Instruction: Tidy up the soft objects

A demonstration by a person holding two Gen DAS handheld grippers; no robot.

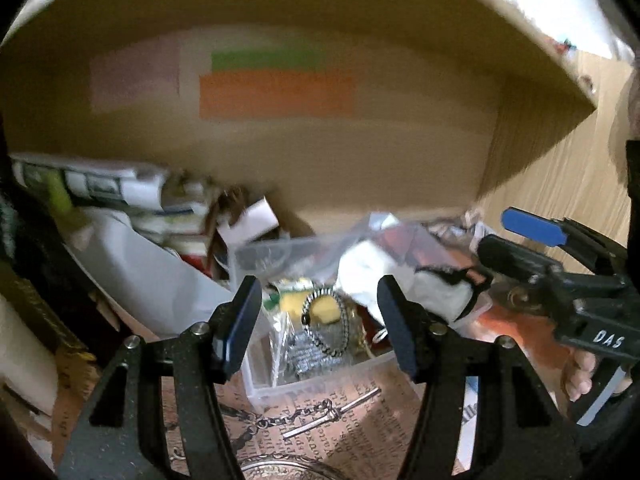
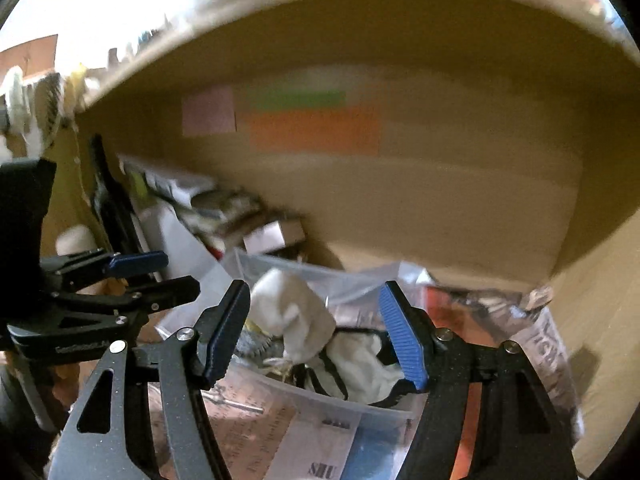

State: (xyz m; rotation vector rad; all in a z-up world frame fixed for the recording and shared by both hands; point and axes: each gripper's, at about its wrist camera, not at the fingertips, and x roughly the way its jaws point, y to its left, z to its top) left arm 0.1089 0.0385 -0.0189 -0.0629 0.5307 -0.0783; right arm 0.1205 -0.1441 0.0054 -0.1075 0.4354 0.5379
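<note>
Here I am hovering both fingers wide apart over the clear plastic tub [image 2: 320, 398], right fingers [image 2: 320, 336] straddling the crumpled white black-trimmed cloth [image 2: 360, 364] for grabbing.

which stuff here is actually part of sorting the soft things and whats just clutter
Job:
- white cloth with black trim
- clear plastic container holding it
- right gripper, open above the cloth
- left gripper, open

Lying about:
- chain bracelet
- sticky notes
- newspaper
</note>
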